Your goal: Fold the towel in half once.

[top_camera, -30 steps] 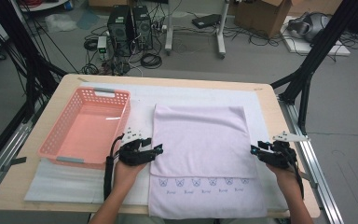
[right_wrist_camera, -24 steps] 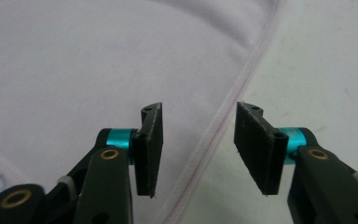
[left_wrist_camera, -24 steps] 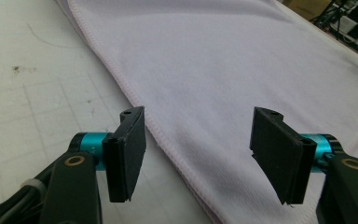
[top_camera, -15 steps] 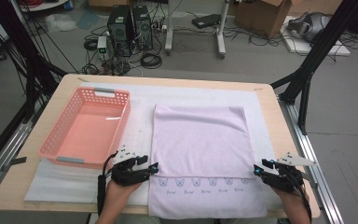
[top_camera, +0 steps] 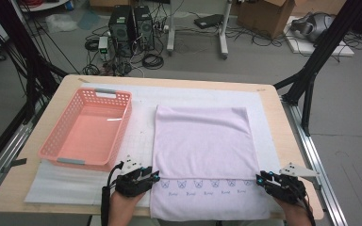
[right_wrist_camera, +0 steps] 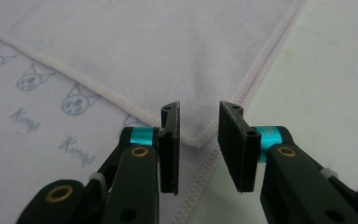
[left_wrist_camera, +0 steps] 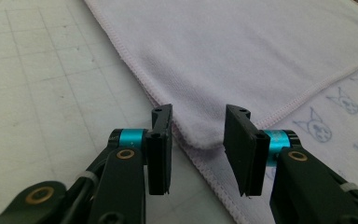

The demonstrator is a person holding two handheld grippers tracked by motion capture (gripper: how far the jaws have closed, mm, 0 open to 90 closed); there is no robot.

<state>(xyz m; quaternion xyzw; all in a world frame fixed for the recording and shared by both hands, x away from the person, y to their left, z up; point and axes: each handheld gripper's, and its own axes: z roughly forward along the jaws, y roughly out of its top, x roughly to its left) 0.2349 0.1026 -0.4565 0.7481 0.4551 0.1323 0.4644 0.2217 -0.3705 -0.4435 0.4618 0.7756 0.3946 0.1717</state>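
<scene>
We have a pale lilac terry towel (top_camera: 202,155) lying flat on the wooden worktop (top_camera: 268,96), folded once so its upper layer stops short of the printed near hem. Our left gripper (left_wrist_camera: 199,140) and right gripper (right_wrist_camera: 199,133) each straddle 1 near corner of that upper layer; the jaws have just been closing, yet gaps remain and neither pinches cloth. We judge this the grasping step of a further fold. Next, both must clamp fully, then lift together. The pink plastic basket (top_camera: 56,153) waits alongside.
</scene>
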